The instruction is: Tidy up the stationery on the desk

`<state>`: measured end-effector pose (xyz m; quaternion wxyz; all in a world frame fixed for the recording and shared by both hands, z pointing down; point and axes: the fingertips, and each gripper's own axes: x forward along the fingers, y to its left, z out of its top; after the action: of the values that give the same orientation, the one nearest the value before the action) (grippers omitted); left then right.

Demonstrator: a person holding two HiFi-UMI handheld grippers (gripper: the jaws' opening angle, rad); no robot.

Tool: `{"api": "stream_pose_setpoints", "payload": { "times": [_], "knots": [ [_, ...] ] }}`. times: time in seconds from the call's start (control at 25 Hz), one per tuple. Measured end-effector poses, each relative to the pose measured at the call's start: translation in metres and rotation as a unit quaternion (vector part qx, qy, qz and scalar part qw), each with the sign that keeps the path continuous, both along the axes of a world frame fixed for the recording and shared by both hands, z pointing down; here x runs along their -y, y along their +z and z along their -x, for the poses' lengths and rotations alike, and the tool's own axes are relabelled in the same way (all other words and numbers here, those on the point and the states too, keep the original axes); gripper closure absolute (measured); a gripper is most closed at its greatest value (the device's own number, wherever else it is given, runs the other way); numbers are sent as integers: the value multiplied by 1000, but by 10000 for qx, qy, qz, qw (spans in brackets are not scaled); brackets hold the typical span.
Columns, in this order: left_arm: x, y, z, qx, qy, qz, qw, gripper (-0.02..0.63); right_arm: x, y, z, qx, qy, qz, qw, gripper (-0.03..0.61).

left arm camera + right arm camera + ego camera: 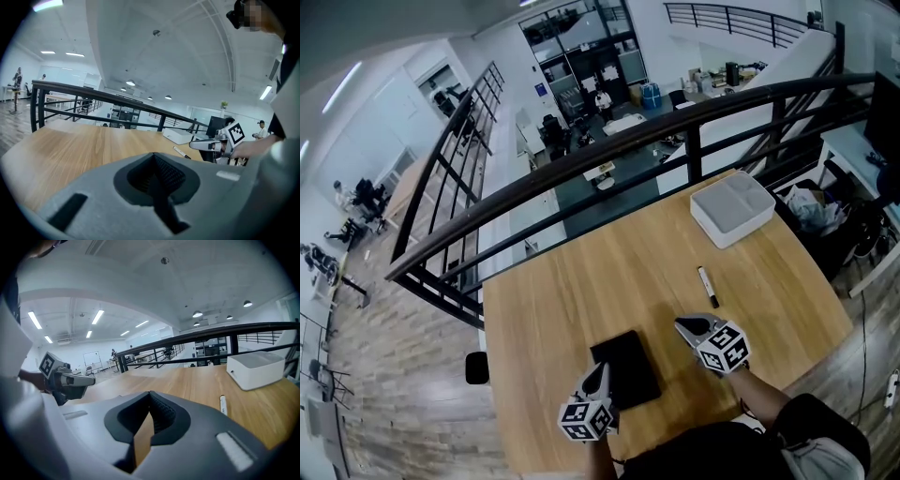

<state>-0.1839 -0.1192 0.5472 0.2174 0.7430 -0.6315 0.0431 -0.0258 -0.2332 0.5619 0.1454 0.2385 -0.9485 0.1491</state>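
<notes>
Hovering over the near edge of the black notebook (628, 364), left gripper (599, 373), jaws closed and empty, right gripper (684, 326) just right of the notebook, also closed, empty, marker (707, 286) beyond the notebook, white box (732, 208) farther beyond.

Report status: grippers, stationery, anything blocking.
Fingers shut, empty: left gripper, right gripper. Untouched marker on desk, ahead of right gripper. By left gripper, black notebook. Path clear.

The left gripper (154, 156) has its jaws pressed together with nothing between them, raised over the bare wooden tabletop (84, 145). Ahead and right of the jaws a marker pen (182, 153) lies flat, with a white box (177, 136) farther beyond it near a black railing (93, 93). Far right of the jaws, a hand (248, 149) holds the right gripper (193, 146) above the tabletop.
</notes>
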Motion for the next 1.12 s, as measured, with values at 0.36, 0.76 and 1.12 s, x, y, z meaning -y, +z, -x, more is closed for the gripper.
{"api": "stream_pose_setpoints", "payload": {
  "times": [0.36, 0.76, 1.12],
  "knots": [
    [-4, -7, 11, 87, -279, 11, 9996, 617, 71, 26, -51, -497, 1171, 12, 9919, 571],
    [-7, -13, 18, 189, -600, 122, 9979, 617, 119, 57, -78, -907, 1827, 146, 9789, 544],
    [-8, 4, 28, 184, -718, 263, 9969, 617, 146, 81, -84, -1431, 2036, 111, 9685, 487]
  ]
}}
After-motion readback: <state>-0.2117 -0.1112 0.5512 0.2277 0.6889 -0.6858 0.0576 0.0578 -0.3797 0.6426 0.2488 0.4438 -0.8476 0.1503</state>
